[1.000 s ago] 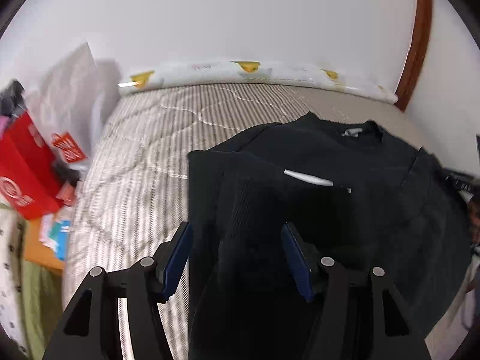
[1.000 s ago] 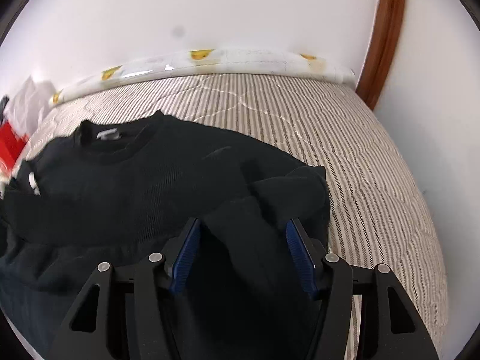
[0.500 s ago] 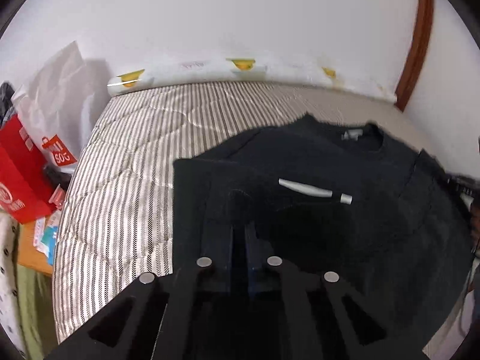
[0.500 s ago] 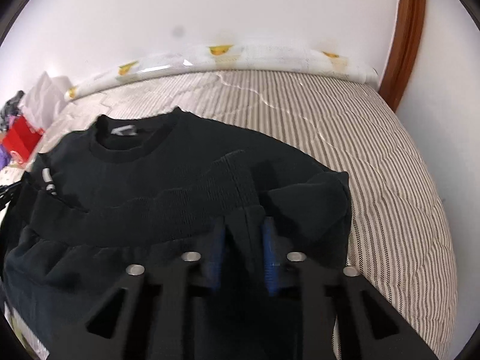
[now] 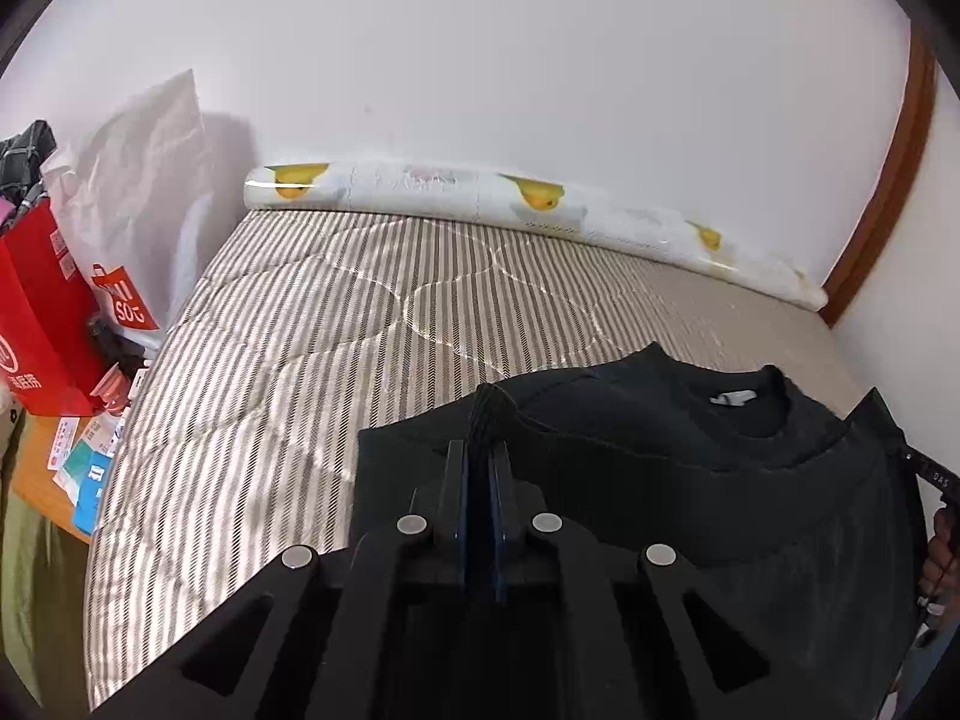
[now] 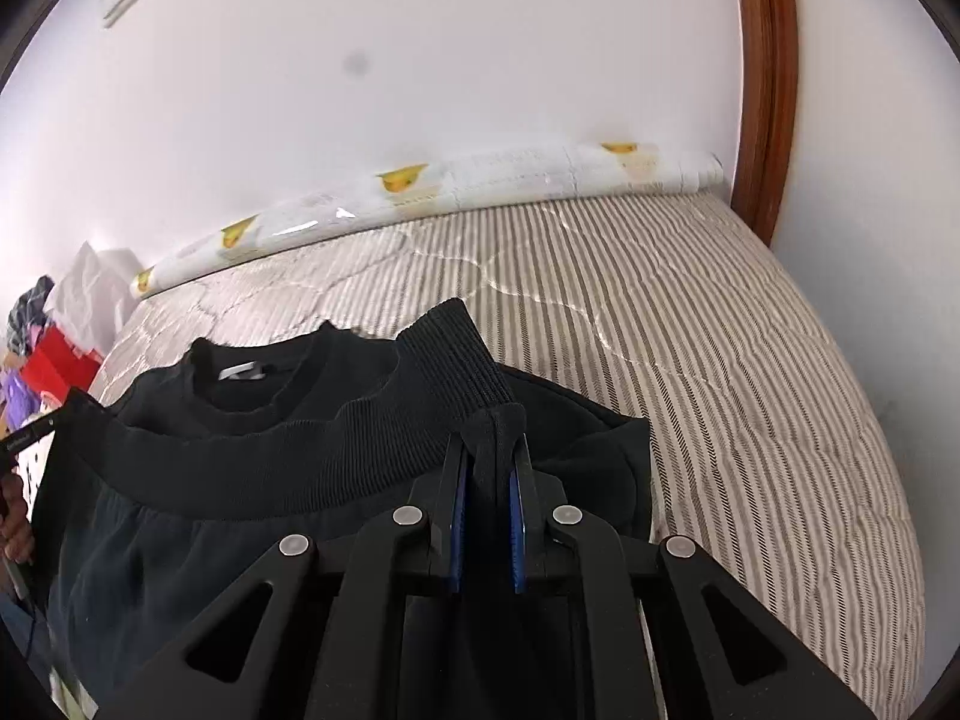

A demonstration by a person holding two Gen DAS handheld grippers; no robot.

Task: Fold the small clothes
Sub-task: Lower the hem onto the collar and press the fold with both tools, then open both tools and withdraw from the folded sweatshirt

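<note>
A black sweatshirt [image 5: 690,480] lies on the striped bed, its collar with a white label [image 5: 732,399] facing the far side. My left gripper [image 5: 478,450] is shut on the sweatshirt's ribbed hem at its left corner and lifts it. My right gripper [image 6: 489,450] is shut on the ribbed hem [image 6: 450,360] at the right corner of the sweatshirt [image 6: 240,468], raised above the body. The hem band stretches between both grippers, over the lower body toward the collar [image 6: 240,372].
The striped quilted mattress [image 5: 360,312] runs to a white wall, with a rolled fruit-print mat [image 5: 510,204] along it. Red and white bags [image 5: 42,312] stand at the left. A wooden door frame [image 6: 762,90] rises at the right.
Both grippers went from open around the hem to shut on it. They have lifted the hem and carried it forward toward the collar.
</note>
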